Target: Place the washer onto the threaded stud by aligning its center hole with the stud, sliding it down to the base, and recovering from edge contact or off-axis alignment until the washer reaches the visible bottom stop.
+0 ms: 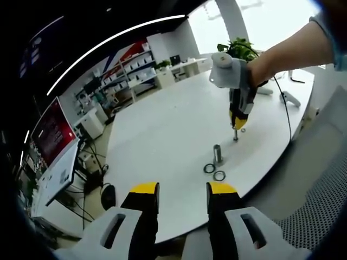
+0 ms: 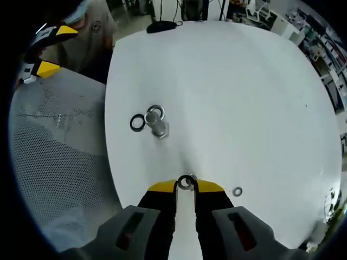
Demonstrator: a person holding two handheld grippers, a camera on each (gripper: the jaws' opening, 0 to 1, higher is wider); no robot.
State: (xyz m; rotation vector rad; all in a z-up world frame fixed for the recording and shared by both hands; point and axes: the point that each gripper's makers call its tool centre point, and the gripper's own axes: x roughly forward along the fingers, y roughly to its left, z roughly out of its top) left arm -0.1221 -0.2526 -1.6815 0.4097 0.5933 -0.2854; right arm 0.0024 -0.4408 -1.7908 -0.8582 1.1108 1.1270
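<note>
A short metal stud [image 1: 218,154] stands upright on the white table [image 1: 162,130], with a dark ring [image 1: 209,168] and a metal washer [image 1: 219,175] lying flat beside its base. In the right gripper view, the stud [image 2: 159,129] is ahead and to the left, well apart from my right gripper [image 2: 186,185], which is shut on a small metal washer [image 2: 187,182] held edge-up at its tips. A hand holds that right gripper [image 1: 237,125] pointing down at the table beyond the stud. My left gripper [image 1: 182,190] hangs open off the near table edge, with nothing between its jaws.
Another small washer [image 2: 237,191] lies on the table just right of my right gripper's tips. A grey mesh chair [image 2: 54,162] stands against the table's edge. Shelves, a monitor [image 1: 54,135] and a potted plant [image 1: 238,49] stand beyond the table.
</note>
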